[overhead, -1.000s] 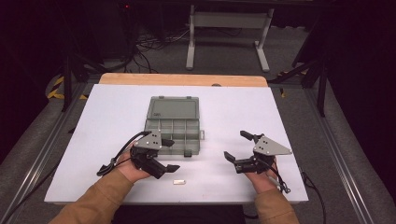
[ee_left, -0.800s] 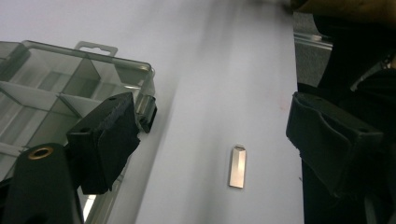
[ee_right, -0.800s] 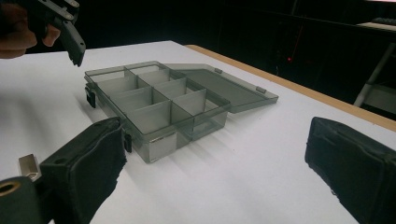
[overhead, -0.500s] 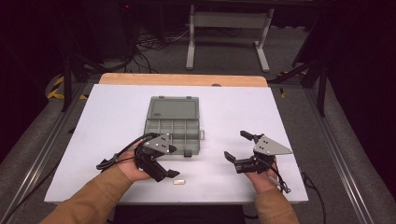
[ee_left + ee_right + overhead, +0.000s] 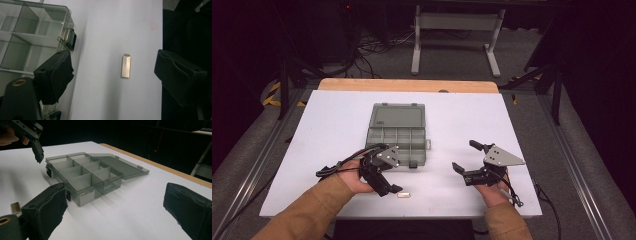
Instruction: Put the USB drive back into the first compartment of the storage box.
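Your left gripper point(image 5: 388, 186) sits low and left of centre in the high view, tipped down over the white tabletop point(image 5: 337, 125), jaws spread wide. In the left gripper view the metal USB stick point(image 5: 125, 66) lies flat on the tabletop between the two jaws, clear of both pads, nearer the right jaw; nothing is pinched. High view puts the stick point(image 5: 403, 195) just right of the left gripper's tips, near the tabletop's bottom edge.

The grey compartment box point(image 5: 397, 137) is at frame centre, lid folded open toward the top of the frame, latch side facing you. Its near corner is just above your left gripper. The compartments that show look empty.

Your right gripper point(image 5: 468, 161) is lower right in the high view, well apart from the box, pointing left toward it. Jaws spread, nothing between them. In the right gripper view the box point(image 5: 85, 173) is at mid frame, and the stick's end point(image 5: 15, 208) peeks out at the lower left edge behind the jaw.
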### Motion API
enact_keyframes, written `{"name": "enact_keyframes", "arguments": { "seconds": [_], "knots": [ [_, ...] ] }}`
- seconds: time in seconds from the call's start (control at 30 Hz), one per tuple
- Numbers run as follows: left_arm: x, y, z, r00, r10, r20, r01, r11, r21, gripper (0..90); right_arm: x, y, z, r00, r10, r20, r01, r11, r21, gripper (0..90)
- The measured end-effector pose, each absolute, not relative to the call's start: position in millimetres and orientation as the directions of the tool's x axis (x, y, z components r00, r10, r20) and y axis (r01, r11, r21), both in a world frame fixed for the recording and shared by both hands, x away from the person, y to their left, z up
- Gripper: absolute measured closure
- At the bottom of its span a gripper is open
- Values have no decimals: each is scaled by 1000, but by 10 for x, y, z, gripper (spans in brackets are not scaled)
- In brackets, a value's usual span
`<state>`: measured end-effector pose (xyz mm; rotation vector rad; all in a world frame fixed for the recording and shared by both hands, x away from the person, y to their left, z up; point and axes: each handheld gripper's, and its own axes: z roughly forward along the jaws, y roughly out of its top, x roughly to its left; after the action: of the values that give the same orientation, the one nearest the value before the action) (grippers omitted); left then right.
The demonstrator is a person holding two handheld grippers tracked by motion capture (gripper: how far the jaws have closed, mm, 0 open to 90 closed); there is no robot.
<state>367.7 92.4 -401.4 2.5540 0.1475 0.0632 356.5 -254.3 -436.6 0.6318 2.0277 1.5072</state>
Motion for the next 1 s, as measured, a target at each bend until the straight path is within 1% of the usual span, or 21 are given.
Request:
{"name": "enact_keyframes", "arguments": {
  "seconds": [0.23, 0.37, 0.5, 0.73, 1.0],
  "knots": [
    [3652, 877, -4034, 993, 116, 21, 88, -850, 520, 161, 3564, -2542, -4365, -749, 647, -139, 54, 270, 961, 55],
    [3655, 853, -4053, 993, 118, -2, 103, -855, 508, 194, 3561, -2548, -4363, -750, 647, -136, 57, 267, 962, 54],
    [3652, 822, -4080, 993, 117, -16, 110, -863, 493, 207, 3561, -2546, -4364, -751, 646, -136, 56, 268, 962, 54],
    [3631, 758, -4150, 996, 90, -7, 83, -882, 464, 232, 3564, -2554, -4363, -754, 643, -134, 54, 264, 963, 53],
    [3621, 690, -4256, 996, 82, -40, 91, -895, 436, 273, 3561, -2562, -4360, -753, 645, -128, 58, 259, 964, 53]
  ]
}}
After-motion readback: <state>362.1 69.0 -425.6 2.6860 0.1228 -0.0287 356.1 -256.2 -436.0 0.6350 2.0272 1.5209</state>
